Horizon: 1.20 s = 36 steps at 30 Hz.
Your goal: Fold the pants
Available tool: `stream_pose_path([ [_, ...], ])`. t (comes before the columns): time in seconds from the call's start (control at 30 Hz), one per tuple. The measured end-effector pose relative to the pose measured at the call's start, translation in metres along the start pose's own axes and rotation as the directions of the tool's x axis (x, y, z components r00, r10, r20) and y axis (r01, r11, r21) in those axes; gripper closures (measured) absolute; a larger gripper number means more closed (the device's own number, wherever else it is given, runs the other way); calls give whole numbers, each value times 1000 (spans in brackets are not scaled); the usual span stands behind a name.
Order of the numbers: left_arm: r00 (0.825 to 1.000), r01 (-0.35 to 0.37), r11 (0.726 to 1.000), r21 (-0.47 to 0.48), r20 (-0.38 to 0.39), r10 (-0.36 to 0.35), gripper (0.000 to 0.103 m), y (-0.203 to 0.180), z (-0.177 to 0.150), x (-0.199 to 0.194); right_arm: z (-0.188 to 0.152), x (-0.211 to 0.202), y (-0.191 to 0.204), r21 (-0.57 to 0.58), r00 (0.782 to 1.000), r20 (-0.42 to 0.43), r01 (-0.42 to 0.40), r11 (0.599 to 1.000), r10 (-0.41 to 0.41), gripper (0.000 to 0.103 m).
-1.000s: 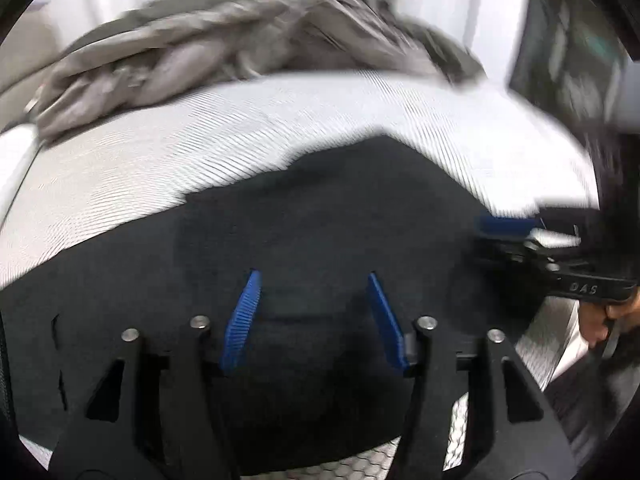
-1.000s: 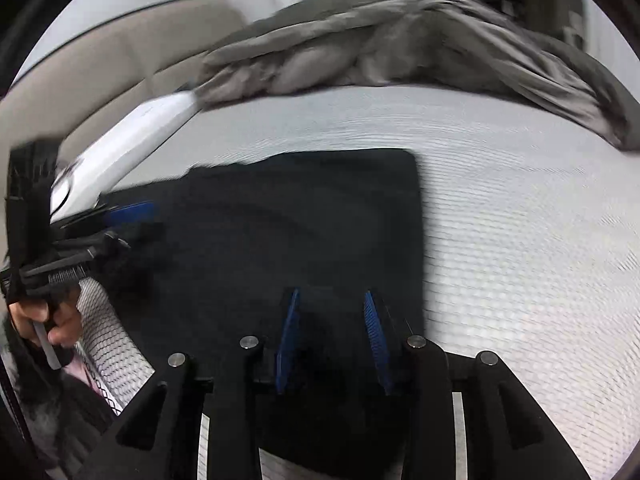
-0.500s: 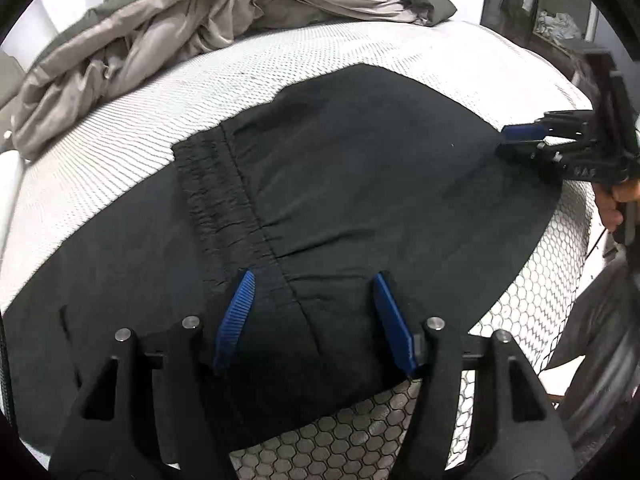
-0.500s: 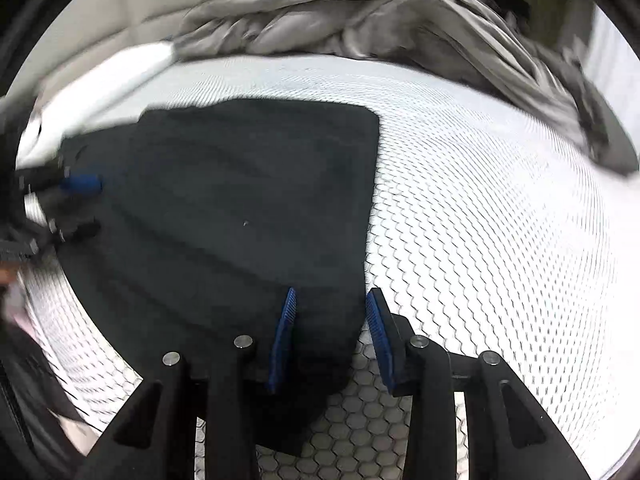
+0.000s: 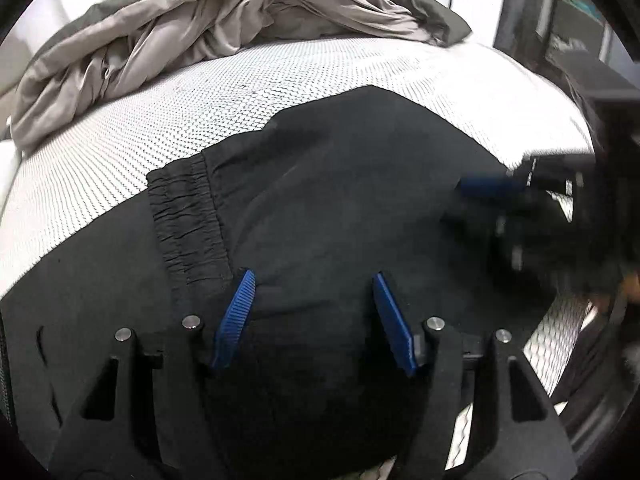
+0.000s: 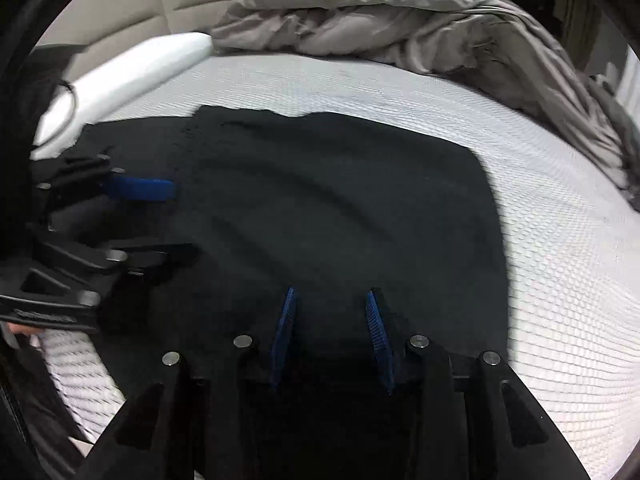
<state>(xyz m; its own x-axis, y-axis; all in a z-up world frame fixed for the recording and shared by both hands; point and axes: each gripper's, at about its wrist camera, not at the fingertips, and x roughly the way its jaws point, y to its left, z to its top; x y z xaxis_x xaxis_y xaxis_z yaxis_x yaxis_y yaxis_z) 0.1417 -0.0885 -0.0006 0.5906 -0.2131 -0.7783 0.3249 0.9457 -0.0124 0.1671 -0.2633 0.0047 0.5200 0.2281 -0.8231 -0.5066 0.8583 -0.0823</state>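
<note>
Black pants (image 5: 340, 184) lie folded flat on a white honeycomb-patterned mattress (image 5: 200, 108), with the gathered waistband (image 5: 188, 220) at the left. My left gripper (image 5: 311, 280) hovers over the near part of the pants just right of the waistband, open, the cloth lying under its blue pads. In the right wrist view the pants (image 6: 340, 200) fill the middle, and my right gripper (image 6: 332, 294) stands open over their near part with a narrower gap. The left gripper (image 6: 168, 222) shows at the left there; the right gripper (image 5: 492, 186) is a blur at the right in the left wrist view.
A crumpled grey duvet (image 6: 400, 28) is heaped along the far side of the mattress (image 6: 560, 280). A white pillow (image 6: 132, 72) lies by a beige headboard (image 6: 120, 20) at the far left. Bare mattress runs to the right of the pants. The near bed edge drops off below the grippers.
The right gripper has shifted from the pants' right edge to over the cloth, and its view swung. The left gripper has come slightly closer to the pants.
</note>
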Motion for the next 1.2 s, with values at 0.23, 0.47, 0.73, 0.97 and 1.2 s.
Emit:
stream_pose_path([
  [0.23, 1000, -24, 996, -81, 16, 26, 44, 22, -8, -17, -22, -14, -55, 112, 997, 6, 73, 991, -74, 66],
  [0.47, 995, 4, 987, -158, 94, 11, 44, 30, 16, -19, 1, -21, -29, 156, 992, 95, -96, 983, 82, 66],
  [0.73, 1000, 0, 989, -145, 13, 2, 57, 37, 10, 9, 15, 15, -8, 67, 1000, -3, -3, 998, 4, 66],
  [0.97, 999, -44, 975, -216, -1, 45, 57, 60, -3, -1, -8, 4, -69, 249, 996, -2, 86, 965, -88, 63],
  [1.2, 992, 13, 969, -246, 124, 18, 57, 57, 18, -23, 15, -14, -45, 236, 995, 95, 15, 972, -38, 63],
])
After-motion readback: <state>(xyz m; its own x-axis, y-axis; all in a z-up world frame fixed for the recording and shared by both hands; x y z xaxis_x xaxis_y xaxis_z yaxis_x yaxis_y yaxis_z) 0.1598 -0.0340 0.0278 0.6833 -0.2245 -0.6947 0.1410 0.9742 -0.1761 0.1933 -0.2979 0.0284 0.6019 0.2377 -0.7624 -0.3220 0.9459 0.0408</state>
